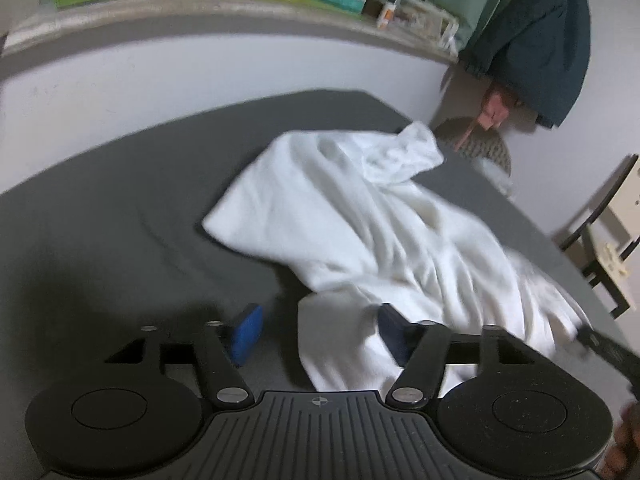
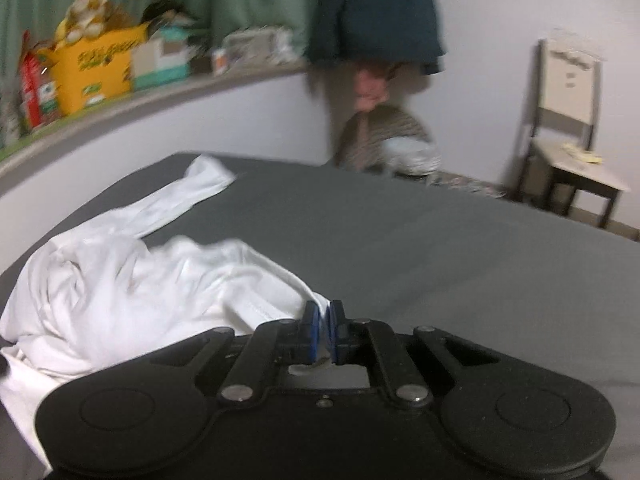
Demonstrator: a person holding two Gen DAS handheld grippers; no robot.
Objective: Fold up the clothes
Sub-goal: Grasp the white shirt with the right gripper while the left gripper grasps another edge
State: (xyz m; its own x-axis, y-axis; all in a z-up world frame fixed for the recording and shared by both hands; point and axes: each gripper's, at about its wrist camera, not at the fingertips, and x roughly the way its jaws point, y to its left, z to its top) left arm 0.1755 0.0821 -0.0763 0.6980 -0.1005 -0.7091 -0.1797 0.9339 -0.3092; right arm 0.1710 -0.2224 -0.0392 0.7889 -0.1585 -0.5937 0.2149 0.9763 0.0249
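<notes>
Grey bed sheet (image 1: pixel 120 220) fills both views, with a cluttered ledge (image 1: pixel 200 4) and pale wall behind.

Left wrist view: white long-sleeve garment (image 1: pixel 360 220) lies crumpled and unfolded on the sheet, long axis running from the far sleeve end (image 1: pixel 408 148) diagonally toward the near right. Left tongs (image 1: pixel 320 332) are spread wide; a fold of the white cloth sits between the blue pads, against the right one, nothing pinched. Garment bulk lies ahead and right of these tongs. A dark bit of the other tool (image 1: pixel 608 348) shows at the cloth's right edge. Frame is motion-blurred.

Right wrist view: right tongs (image 2: pixel 323 328) are clamped on the garment's hem edge (image 2: pixel 280 300), white cloth visible between the pads. Garment (image 2: pixel 120 280) spreads left and ahead of them, one sleeve (image 2: pixel 180 192) trailing toward the far left corner of the bed. Tool is held low, near level with the sheet.

Judgement: right side already has the hem; the left is nearest the loose fold and would need to close on it before any spread or fold.
</notes>
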